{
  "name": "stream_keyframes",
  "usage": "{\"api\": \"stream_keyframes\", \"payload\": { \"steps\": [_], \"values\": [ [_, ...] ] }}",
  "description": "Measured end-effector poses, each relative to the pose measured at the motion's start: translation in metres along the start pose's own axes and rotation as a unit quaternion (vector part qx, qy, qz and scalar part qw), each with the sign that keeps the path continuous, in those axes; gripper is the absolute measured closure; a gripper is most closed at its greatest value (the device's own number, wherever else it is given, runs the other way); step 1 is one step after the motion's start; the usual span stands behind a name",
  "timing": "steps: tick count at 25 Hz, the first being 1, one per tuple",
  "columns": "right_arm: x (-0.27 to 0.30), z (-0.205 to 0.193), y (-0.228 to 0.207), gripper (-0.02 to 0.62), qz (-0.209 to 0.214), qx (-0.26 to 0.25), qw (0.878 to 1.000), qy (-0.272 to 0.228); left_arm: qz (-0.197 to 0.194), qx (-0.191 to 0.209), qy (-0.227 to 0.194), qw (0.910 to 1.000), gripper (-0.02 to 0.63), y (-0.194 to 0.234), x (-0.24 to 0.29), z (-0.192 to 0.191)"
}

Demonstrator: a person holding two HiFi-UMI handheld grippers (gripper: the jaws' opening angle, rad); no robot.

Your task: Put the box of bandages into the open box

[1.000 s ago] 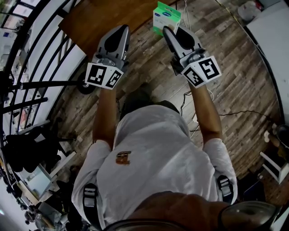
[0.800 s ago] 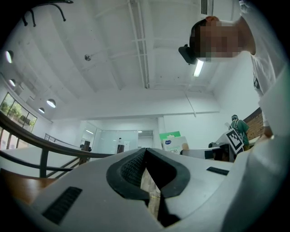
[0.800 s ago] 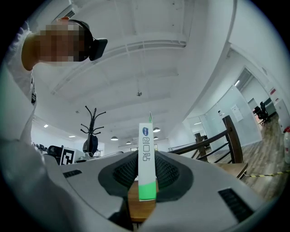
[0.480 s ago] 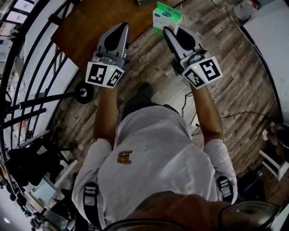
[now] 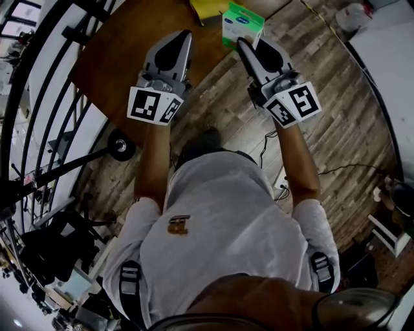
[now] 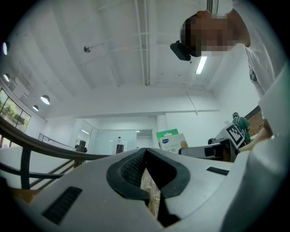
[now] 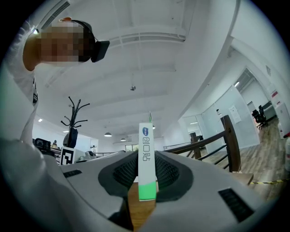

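Grips the box of bandages [image 5: 242,24] in the right gripper [image 5: 244,46], pads pressed on its two broad faces, green end toward the palm; seen edge-on in the right gripper view, white and blue print running up the narrow side; held over the near right corner of the brown table [image 5: 123,58], with no telling from any view whether above the table top or just past its edge.

Keeps the left gripper [image 5: 181,40] pressed together on nothing, ribbed pads meeting at the tips with only a sliver of wood grain showing below them; poised over the table's near edge, just beside the right gripper and apart from it.

Cut off by the top of the head view at the table's far side: a yellow thing [image 5: 207,8], too little in frame to name; no open box made out for certain anywhere.

Left of the table, black railing bars [image 5: 39,97]; right of it, plank floor [image 5: 323,84]; most of the floor nearer than the table hidden behind the person's white shirt [image 5: 226,226] and forearms.
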State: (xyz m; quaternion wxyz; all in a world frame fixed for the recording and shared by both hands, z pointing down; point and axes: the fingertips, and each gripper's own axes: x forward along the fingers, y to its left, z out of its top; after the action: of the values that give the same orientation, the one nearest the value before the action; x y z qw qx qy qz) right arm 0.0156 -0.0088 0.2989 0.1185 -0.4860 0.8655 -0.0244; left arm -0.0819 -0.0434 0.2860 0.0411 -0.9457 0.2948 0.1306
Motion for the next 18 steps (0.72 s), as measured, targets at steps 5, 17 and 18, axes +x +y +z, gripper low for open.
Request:
{"api": "stream_keyframes", "payload": {
  "steps": [5, 17, 18],
  "values": [
    [0.056, -0.009, -0.038, 0.494, -0.009, -0.008, 1.0, 0.015, -0.01, -0.007, -0.002, 0.9999, 0.588, 0.054, 0.041, -0.016],
    [0.125, -0.027, -0.097, 0.494, -0.018, -0.032, 0.998, 0.054, -0.022, -0.017, 0.004, 0.9996, 0.588, 0.117, 0.102, -0.047],
    [0.127, -0.029, -0.105, 0.494, -0.017, -0.033, 0.998, 0.058, -0.019, -0.016, 0.006, 0.9997, 0.588, 0.12, 0.108, -0.051]
  ]
}}
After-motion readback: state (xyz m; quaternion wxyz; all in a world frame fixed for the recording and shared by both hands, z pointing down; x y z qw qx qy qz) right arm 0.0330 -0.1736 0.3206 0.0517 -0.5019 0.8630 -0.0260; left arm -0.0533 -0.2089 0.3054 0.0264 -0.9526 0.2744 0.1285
